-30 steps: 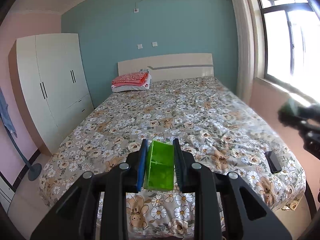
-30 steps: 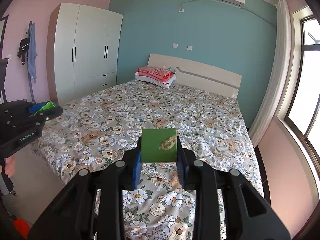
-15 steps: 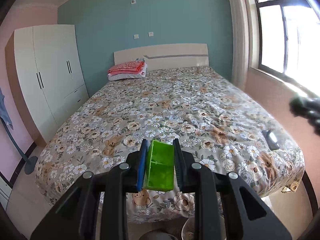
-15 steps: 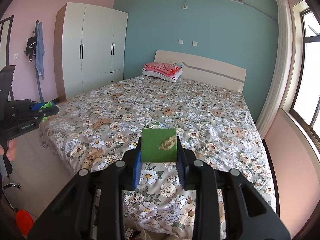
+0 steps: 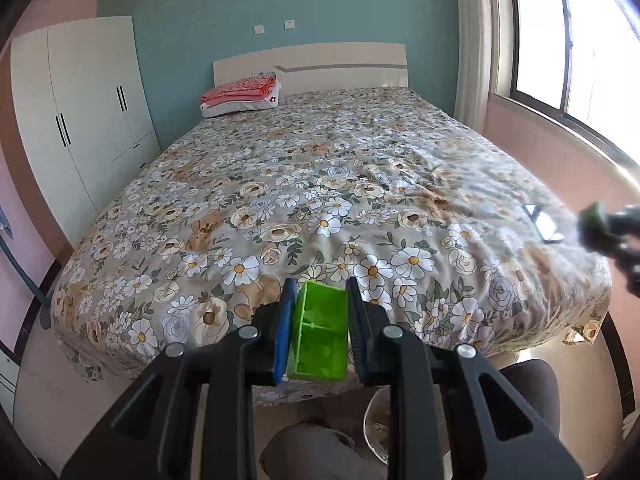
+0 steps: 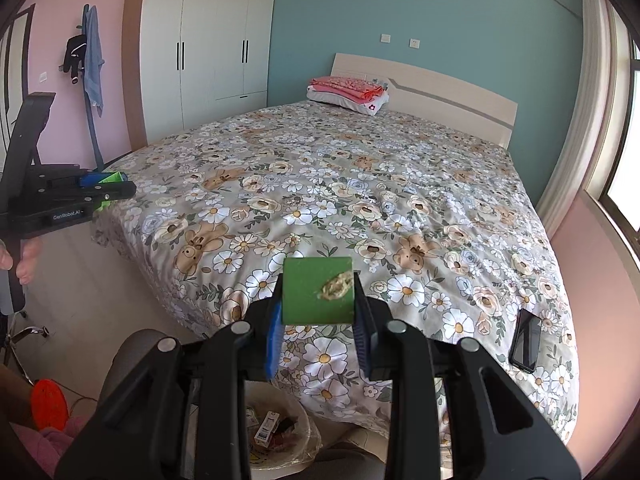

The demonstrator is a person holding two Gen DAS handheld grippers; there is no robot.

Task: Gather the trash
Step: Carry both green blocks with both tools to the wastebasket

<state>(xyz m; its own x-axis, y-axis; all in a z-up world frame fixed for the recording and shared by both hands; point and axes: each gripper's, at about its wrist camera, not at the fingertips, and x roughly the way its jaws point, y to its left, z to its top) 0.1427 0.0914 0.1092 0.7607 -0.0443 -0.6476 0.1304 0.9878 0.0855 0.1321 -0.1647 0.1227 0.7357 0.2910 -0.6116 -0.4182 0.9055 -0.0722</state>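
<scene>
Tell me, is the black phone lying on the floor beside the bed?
No, the black phone lies on top of the floral bedspread, near the bed's foot corner.

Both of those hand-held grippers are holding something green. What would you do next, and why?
Probably lower the right hand-held gripper over the trash bin and let go: it is shut on a dark green card, and the bin with scraps sits just below, at the foot of the bed.
</scene>
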